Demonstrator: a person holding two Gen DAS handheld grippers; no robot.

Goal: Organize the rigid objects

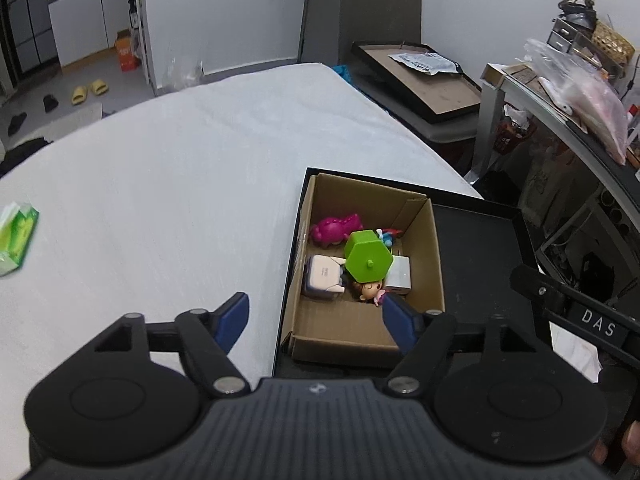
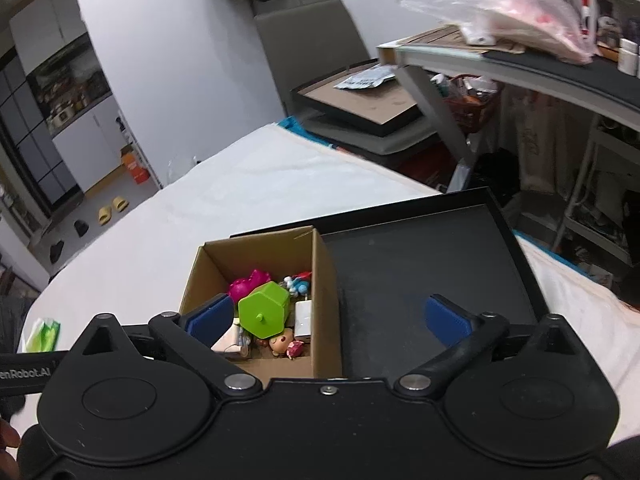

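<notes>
Both claws, the left gripper and right gripper, gape wide and carry nothing. The toys, topped by a green hexagonal plastic block, sit piled in the brown cardboard box; I'd descend straight, clear of its walls. At three o'clock lies the black tray, on a white-covered table in a cluttered room.

Home interior: slippers on floor at 10 o'clock, built-in cabinets behind, cluttered shelf unit at 2 o'clock, chair at 12 o'clock.
</notes>
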